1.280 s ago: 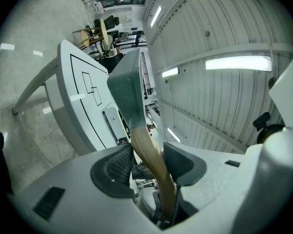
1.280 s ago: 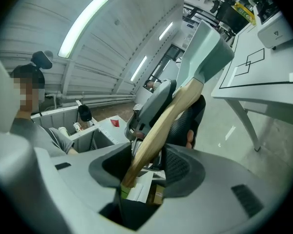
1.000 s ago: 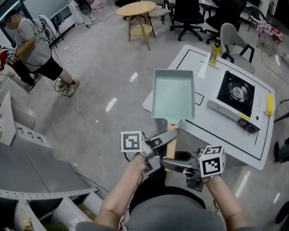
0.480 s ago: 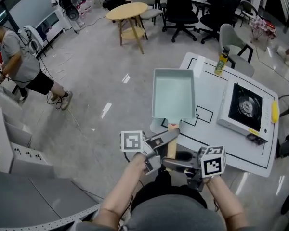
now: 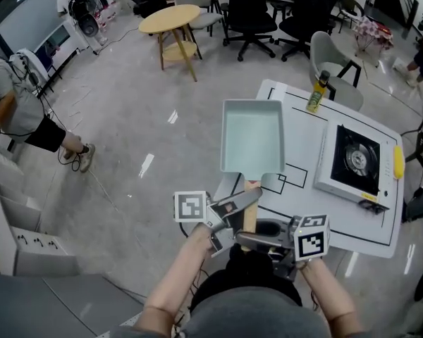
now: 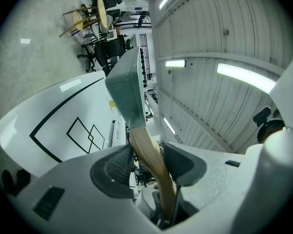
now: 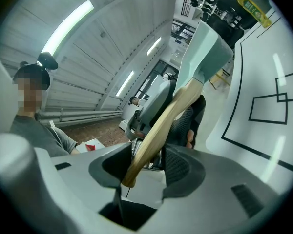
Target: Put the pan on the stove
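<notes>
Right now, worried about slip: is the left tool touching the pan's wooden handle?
Touching. In the left gripper view the wooden handle sits pinched between the jaws of the left tool.

Grey top, bare forearms, pale grey left claw (image 5: 248, 201), right claw (image 5: 249, 239), white black-marked cubes (image 5: 191, 207)

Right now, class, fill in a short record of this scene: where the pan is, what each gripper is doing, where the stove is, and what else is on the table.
Pan: pale green, rectangular, empty; held in the air over the table's left edge, not on the stove
Left gripper: shut on the wooden handle
Right gripper: shut on that handle, nearer its end
Stove: on the white table, right of the pan, burner bare
Also on table: bottle at far edge; yellow item at right edge
</notes>
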### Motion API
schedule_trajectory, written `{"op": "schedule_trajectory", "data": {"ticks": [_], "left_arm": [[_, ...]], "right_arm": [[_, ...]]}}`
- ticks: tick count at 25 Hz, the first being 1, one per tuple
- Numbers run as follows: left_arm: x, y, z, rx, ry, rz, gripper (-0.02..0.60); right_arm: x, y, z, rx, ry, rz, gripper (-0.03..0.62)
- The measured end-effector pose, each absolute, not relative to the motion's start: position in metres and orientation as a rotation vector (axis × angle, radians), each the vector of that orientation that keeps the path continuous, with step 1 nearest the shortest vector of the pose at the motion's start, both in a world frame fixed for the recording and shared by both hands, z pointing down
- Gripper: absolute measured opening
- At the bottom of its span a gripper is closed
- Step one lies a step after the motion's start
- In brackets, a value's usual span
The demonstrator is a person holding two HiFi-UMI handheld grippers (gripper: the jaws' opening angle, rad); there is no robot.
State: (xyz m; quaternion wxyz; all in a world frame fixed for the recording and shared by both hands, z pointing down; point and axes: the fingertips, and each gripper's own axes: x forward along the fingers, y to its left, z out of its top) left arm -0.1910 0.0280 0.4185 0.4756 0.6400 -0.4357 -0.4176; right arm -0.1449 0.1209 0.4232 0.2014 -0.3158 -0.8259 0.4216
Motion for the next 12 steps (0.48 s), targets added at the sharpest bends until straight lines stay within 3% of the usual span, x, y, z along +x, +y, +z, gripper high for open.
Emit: {"op": "schedule_trajectory", "data": {"ticks": [12], "left_arm": [[-0.177,-0.046,0.424,1.621,-0.961,-0.879,0.189]], "right_arm": [[-0.145,0.053,0.427,-0.725,-2.394,1.244,0.196]]}}
